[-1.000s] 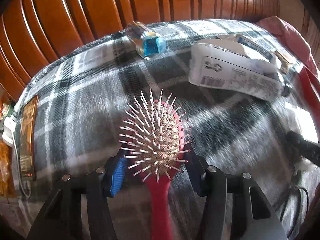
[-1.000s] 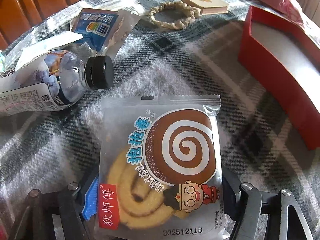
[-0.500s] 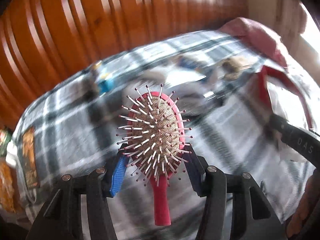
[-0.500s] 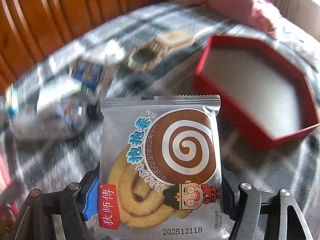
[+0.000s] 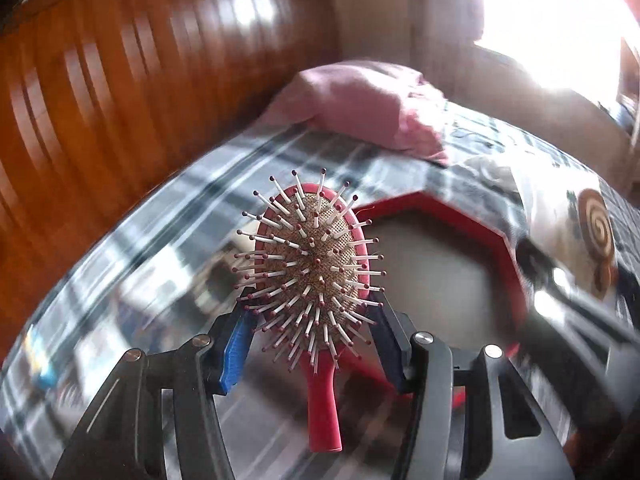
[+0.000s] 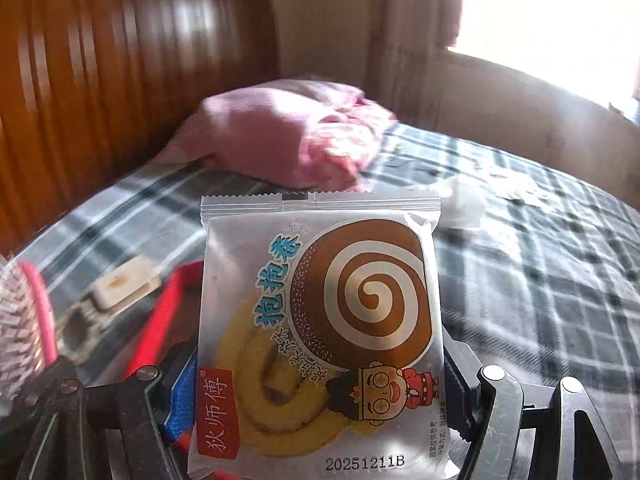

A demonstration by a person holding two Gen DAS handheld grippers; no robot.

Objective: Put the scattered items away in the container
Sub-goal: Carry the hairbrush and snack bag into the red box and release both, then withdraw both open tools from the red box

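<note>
Left gripper: black angular linkage arms with round silver screw heads — finger pads blue and ribbed. Right gripper: same black frame, silver screws at the pivots — blue pad visible on one finger.

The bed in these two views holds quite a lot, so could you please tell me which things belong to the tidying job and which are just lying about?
Job:
- hairbrush, in left gripper
- snack packet, in right gripper
- red box
- small card box

Lying about:
- pink pillow
- plaid blanket
- headboard
</note>
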